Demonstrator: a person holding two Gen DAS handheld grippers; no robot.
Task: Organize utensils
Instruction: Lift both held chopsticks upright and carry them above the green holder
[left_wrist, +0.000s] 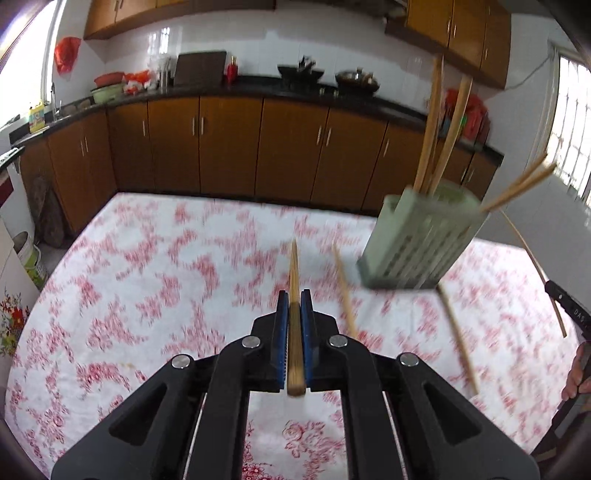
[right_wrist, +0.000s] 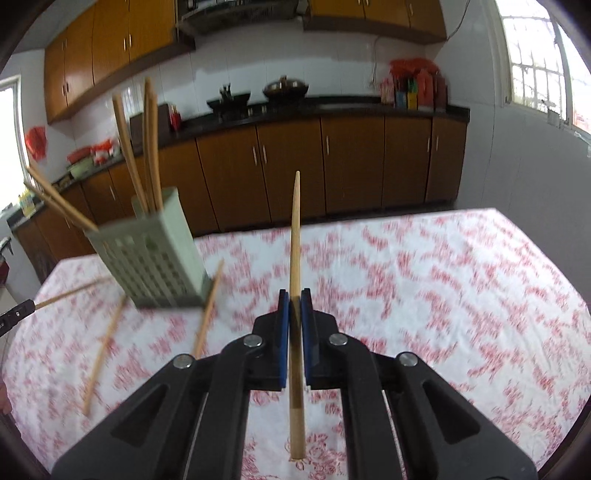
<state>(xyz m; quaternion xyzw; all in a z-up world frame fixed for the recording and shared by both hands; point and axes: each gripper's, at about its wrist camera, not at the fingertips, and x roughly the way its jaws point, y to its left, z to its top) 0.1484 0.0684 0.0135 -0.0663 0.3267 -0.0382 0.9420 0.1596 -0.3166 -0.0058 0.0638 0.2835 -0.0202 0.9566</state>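
My left gripper (left_wrist: 294, 295) is shut on a wooden chopstick (left_wrist: 294, 273) that points forward over the table. My right gripper (right_wrist: 294, 293) is shut on another wooden chopstick (right_wrist: 295, 229), its tip pointing up and away. A pale green slotted utensil holder (left_wrist: 417, 240) stands to the right in the left wrist view and holds several chopsticks; it also shows in the right wrist view (right_wrist: 155, 258), to the left. Two loose chopsticks (left_wrist: 345, 291) (left_wrist: 458, 339) lie on the cloth beside the holder, also in the right wrist view (right_wrist: 208, 310) (right_wrist: 103, 350).
The table has a white cloth with red flowers (left_wrist: 147, 295). The right gripper's tip with its chopstick shows at the right edge of the left wrist view (left_wrist: 565, 302). Brown kitchen cabinets (left_wrist: 229, 144) and a dark counter stand behind the table.
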